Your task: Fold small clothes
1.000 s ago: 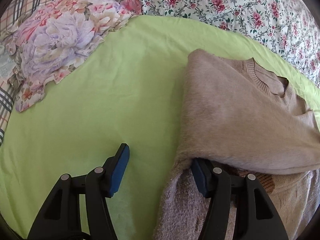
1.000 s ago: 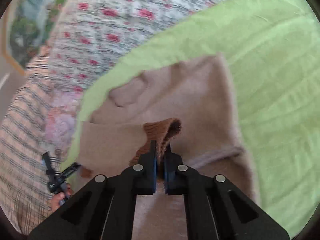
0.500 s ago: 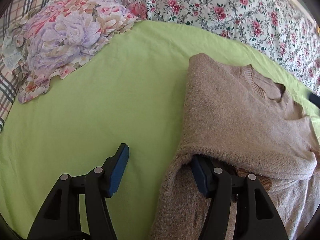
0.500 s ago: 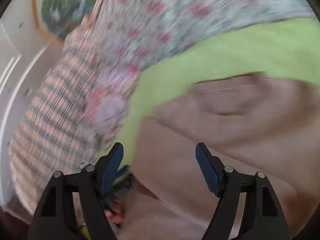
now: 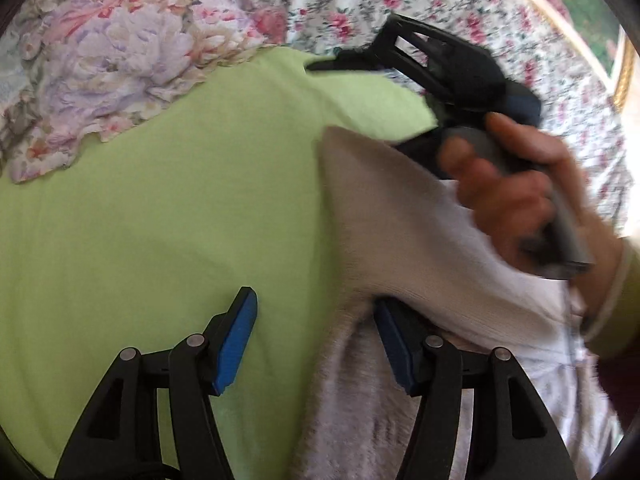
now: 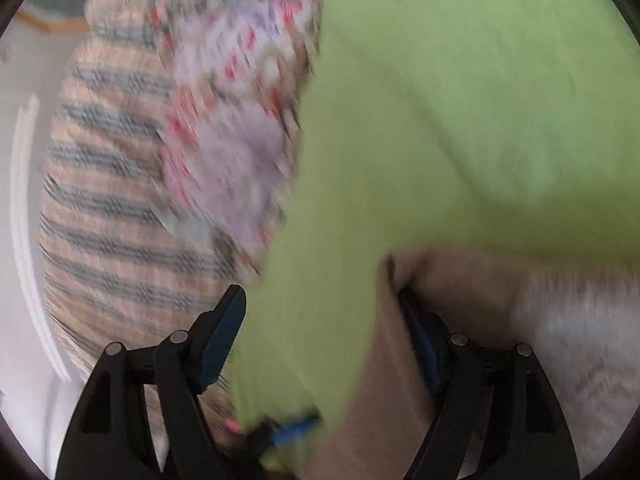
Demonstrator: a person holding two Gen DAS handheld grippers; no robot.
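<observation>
A beige knitted sweater (image 5: 400,216) lies partly folded on the green sheet (image 5: 180,200). My left gripper (image 5: 316,340) is open at the sweater's left edge; its right pad sits under the folded-over layer and its left pad is over bare sheet. In the left wrist view my right gripper (image 5: 432,68) is held in a hand above the sweater's far part. In the blurred right wrist view my right gripper (image 6: 320,340) is open, with its right pad against the sweater's edge (image 6: 500,320) and the green sheet (image 6: 460,120) ahead.
A crumpled floral cloth (image 5: 120,60) lies at the far left on the sheet. A rose-print bedspread (image 5: 400,0) runs along the back. A plaid cover (image 6: 120,200) lies left of the sheet in the right wrist view.
My right gripper let go of the brown cuff, opened and swung across to the sweater's far edge, coming into the left wrist view. My left gripper stayed open in place.
</observation>
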